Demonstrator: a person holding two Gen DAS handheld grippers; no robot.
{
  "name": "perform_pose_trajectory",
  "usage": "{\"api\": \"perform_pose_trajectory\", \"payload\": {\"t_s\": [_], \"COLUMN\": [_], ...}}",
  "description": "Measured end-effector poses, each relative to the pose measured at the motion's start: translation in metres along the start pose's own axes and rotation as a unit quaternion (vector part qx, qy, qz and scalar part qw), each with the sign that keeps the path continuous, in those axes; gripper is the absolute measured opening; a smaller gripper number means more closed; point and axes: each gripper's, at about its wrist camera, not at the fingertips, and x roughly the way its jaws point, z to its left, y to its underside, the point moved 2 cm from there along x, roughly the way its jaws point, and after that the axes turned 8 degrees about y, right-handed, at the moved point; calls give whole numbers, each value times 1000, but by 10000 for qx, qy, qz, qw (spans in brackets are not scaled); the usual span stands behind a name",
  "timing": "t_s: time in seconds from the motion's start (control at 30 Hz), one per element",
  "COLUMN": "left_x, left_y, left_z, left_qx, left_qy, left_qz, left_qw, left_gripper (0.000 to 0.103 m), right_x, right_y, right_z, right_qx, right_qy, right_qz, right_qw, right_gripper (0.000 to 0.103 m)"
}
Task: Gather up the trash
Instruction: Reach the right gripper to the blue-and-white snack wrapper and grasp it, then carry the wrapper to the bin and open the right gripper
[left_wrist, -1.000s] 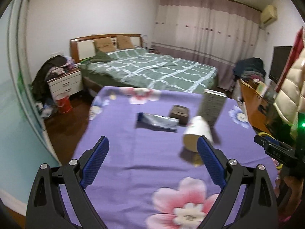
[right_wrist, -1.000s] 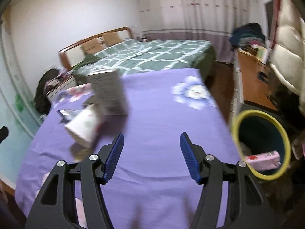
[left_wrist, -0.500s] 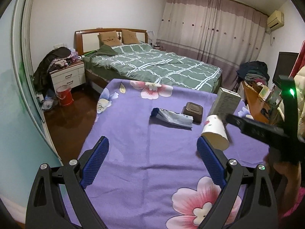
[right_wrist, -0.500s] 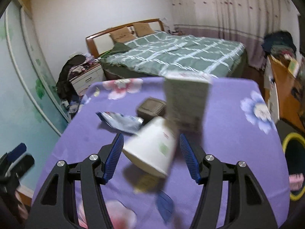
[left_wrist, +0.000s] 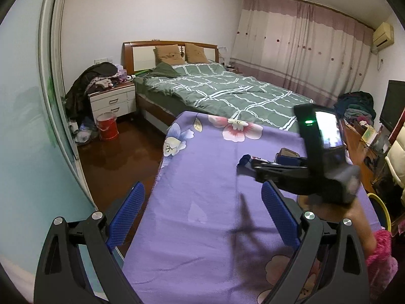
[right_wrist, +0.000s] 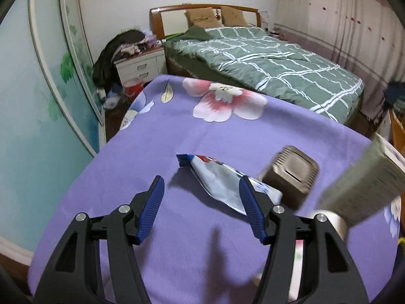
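Note:
A crumpled blue-and-white wrapper (right_wrist: 217,177) lies on the purple flowered cloth (right_wrist: 177,126). My right gripper (right_wrist: 201,190) hovers open just above and in front of it, its right finger overlapping the wrapper's near end. A small brown box (right_wrist: 291,172) sits right of the wrapper, with a blurred beige carton (right_wrist: 367,187) and a white paper cup (right_wrist: 331,220) further right. My left gripper (left_wrist: 202,202) stands wide open over the cloth's near left part, holding nothing. In the left wrist view the wrapper's tip (left_wrist: 245,158) and the brown box (left_wrist: 288,153) show behind the right gripper's housing (left_wrist: 326,157), held by a hand (left_wrist: 329,207).
A yellow-rimmed bin (left_wrist: 379,202) stands off the table's right side. Beyond the table is a bed with a green checked cover (left_wrist: 227,91), a white nightstand (left_wrist: 111,101) and a red bucket (left_wrist: 107,126) on the wooden floor. A desk (left_wrist: 359,147) runs along the right wall.
My right gripper swung left across the table from the bin side, past the cup and carton, to the wrapper. My left gripper drifted left. Both stayed open.

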Motion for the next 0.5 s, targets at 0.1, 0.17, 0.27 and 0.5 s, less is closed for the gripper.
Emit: {"api": "perform_pose_trajectory", "payload": {"t_s": [0.1,0.17,0.27,0.5], "left_x": [2,5,8,13], "left_y": [1,1,1,4], "left_z": [0,-1,0,-7], "left_qx": [25,19,15,46], "left_qy": [9,31,50,95], "left_qz": [37,68,103,190], "left_qw": [10000,10000,9999,9998], "left_gripper": [92,92,92,92], "right_x": [20,31,46,58], "right_y": [-5,-7,-9,-13], "right_z": [7,10,12,7], "right_qx": [-123,-184,-267,-184], "right_qy": [97,181,260,185], "right_qz": [174,294,384,514], "right_qw": [9997,9992,9986,9983], "right_gripper": [58,58,58,30]}}
